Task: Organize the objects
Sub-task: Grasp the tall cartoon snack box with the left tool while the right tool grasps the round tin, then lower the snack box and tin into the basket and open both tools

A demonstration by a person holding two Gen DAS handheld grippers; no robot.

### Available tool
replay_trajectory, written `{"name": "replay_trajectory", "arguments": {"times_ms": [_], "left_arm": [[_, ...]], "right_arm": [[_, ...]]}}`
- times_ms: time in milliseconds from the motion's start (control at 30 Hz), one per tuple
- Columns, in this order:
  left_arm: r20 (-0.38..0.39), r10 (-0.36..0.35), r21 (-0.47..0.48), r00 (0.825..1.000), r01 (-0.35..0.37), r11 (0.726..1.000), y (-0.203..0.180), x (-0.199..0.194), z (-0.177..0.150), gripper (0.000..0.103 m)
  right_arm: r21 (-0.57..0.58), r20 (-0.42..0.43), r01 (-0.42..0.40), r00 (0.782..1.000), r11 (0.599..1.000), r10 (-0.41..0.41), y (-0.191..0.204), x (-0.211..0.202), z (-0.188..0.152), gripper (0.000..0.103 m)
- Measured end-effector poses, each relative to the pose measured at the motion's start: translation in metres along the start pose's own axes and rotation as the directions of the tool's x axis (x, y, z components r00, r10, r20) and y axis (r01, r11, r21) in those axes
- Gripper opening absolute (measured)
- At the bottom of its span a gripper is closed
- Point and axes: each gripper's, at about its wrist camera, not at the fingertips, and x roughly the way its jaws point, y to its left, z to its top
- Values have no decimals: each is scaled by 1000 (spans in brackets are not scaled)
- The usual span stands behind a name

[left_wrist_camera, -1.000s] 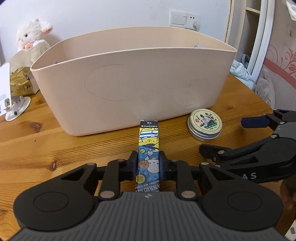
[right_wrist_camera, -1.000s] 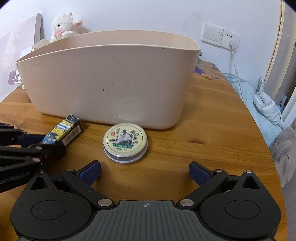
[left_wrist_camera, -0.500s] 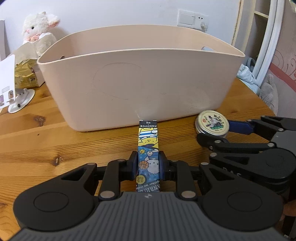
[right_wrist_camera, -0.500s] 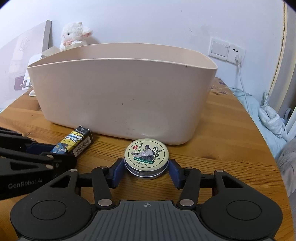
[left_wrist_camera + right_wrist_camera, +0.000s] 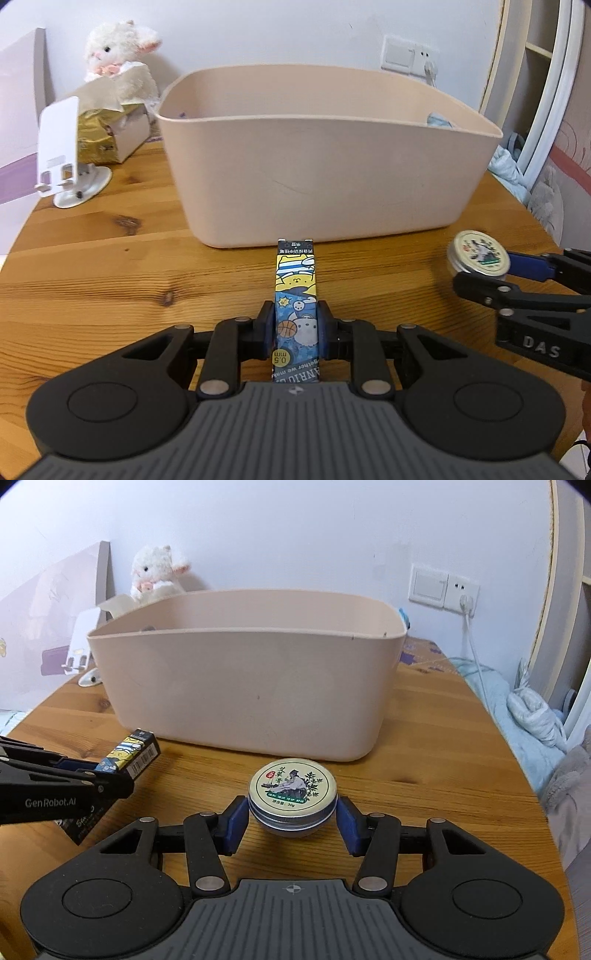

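Left wrist view looks across a wooden tabletop (image 5: 92,266) at a large beige bin (image 5: 325,158) that stands near its middle, well forward of both claws. Only a sliver of the bin's inside shows over the rim: something pale blue at the far right corner and a dark speck at the left, neither clear enough to name. Behind the bin a white plush lamb (image 5: 118,59) sits on a gold-wrapped box (image 5: 103,136), with a white stand (image 5: 62,147) beside them at the tabletop's left edge.

The left claw (image 5: 297,332) pinches a narrow cartoon-printed box (image 5: 295,295) between its blue pads, the box running lengthwise straight ahead toward the bin's near wall; its rear end is hidden under the claw body. From the right wrist view the same box (image 5: 129,757) sticks out past the left claw at the left edge, seemingly clear of the wood.

The right claw (image 5: 293,812), its jaws having just been closing, grips a round tin (image 5: 293,794) with a printed lid, pads pressed on its sides. A shadow beneath the tin suggests it is lifted off the tabletop, just short of the bin. In the left wrist view the tin (image 5: 478,253) is blurred.
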Motion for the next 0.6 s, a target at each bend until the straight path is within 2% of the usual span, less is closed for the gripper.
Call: {"name": "replay_trajectory", "arguments": {"times_ms": [333, 600], "left_arm": [[73, 9, -8, 997, -8, 1000, 14, -38, 11, 25], [148, -1, -13, 989, 3, 1000, 23, -67, 31, 25]], "right_arm": [[11, 99, 9, 995, 1000, -10, -1, -45, 15, 49], [14, 195, 18, 981, 1000, -21, -7, -72, 39, 49]]}}
